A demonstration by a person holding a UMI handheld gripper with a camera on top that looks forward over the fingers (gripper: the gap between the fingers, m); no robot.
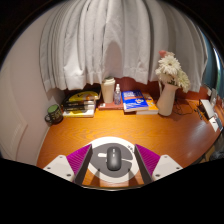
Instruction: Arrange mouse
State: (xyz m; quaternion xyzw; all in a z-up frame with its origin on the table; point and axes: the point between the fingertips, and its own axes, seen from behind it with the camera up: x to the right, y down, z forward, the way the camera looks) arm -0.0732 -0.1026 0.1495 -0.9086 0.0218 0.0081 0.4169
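Note:
A dark grey mouse (113,158) lies on a round white mat (113,177) on the orange wooden desk (120,128). It sits between the fingers of my gripper (112,149), near their tips. The gripper is open, and a strip of white mat shows on each side between the mouse and the dark fingers (86,163). The magenta pads (73,158) flare outward at both sides. The mouse points away from me along the fingers.
Along the desk's back edge stand a stack of books (80,103), a pale cup (108,91), a small bottle (118,96), blue books (138,101) and a vase of white flowers (168,84). A green cup (54,113) is at far left. White curtains hang behind.

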